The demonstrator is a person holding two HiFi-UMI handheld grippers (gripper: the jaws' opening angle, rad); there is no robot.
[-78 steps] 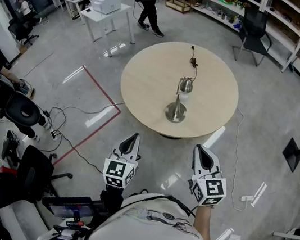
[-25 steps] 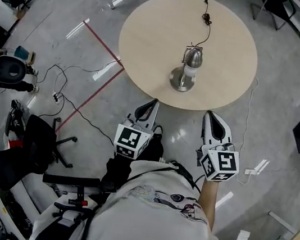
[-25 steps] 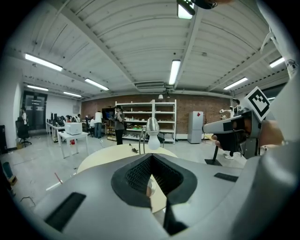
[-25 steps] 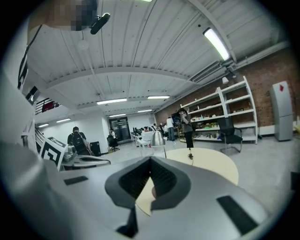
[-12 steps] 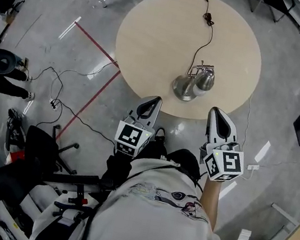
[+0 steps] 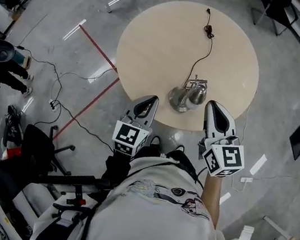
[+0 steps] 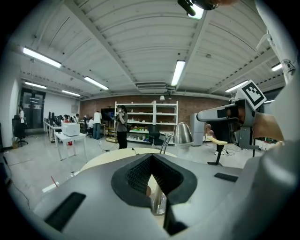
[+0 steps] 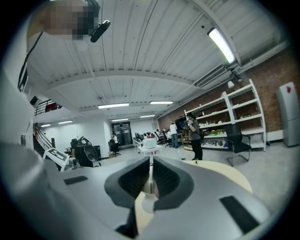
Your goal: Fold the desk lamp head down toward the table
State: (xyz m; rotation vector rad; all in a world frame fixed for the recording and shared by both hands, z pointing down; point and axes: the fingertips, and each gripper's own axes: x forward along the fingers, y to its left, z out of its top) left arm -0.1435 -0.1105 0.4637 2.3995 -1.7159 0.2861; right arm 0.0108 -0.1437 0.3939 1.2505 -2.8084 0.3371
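Steel desk lamp, likely base-heavy and stiff-hinged, best gripped at its head; left gripper and right gripper jaws closed, empty.

The round, pale-topped bench is standing on a glossy grey floor. A chrome desk lamp is sitting on it close to the near edge, with its round base flat on the top and its head showing just right of that base. A thin dark cord is trailing from the lamp across the bench — its bunched end is lying near the far edge.
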